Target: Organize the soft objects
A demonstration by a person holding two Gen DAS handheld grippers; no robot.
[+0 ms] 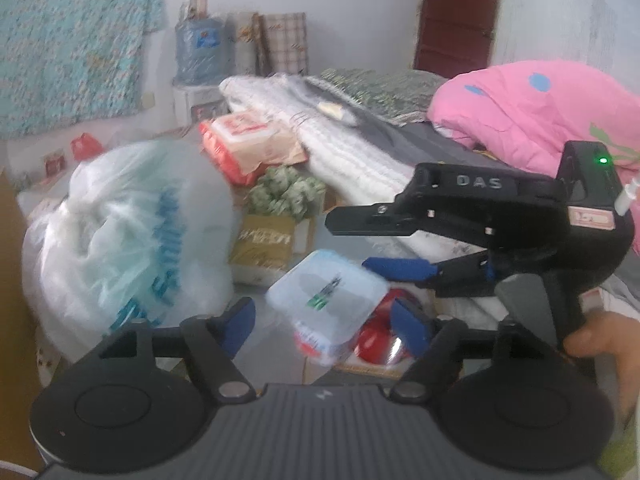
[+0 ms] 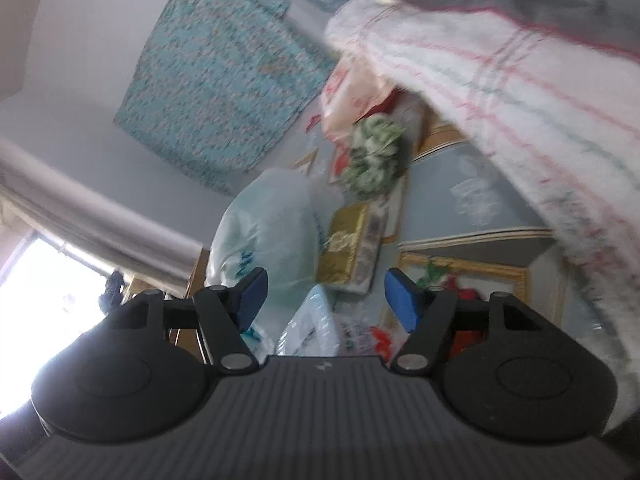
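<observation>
My left gripper point(image 1: 324, 320) is open and empty above a pale blue plastic-wrapped pack point(image 1: 326, 304) on the floor. My right gripper point(image 1: 360, 248) shows from the side in the left wrist view, jaws apart, beside the bed. In its own view the right gripper point(image 2: 322, 300) is open and empty, tilted, with the pale blue pack point(image 2: 312, 320) just below it. A pink quilt with blue dots point(image 1: 532, 112) lies on the bed. A white striped blanket point(image 1: 344, 144) hangs over the bed's edge and also shows in the right wrist view point(image 2: 500, 80).
A big clear plastic bag point(image 1: 124, 240) of white stuff stands at the left. A red and white pack point(image 1: 248, 144), a green patterned bundle point(image 1: 286, 192) and a gold box point(image 1: 264, 240) lie on the floor. A red helmet-like object point(image 1: 384, 340) sits by the pack.
</observation>
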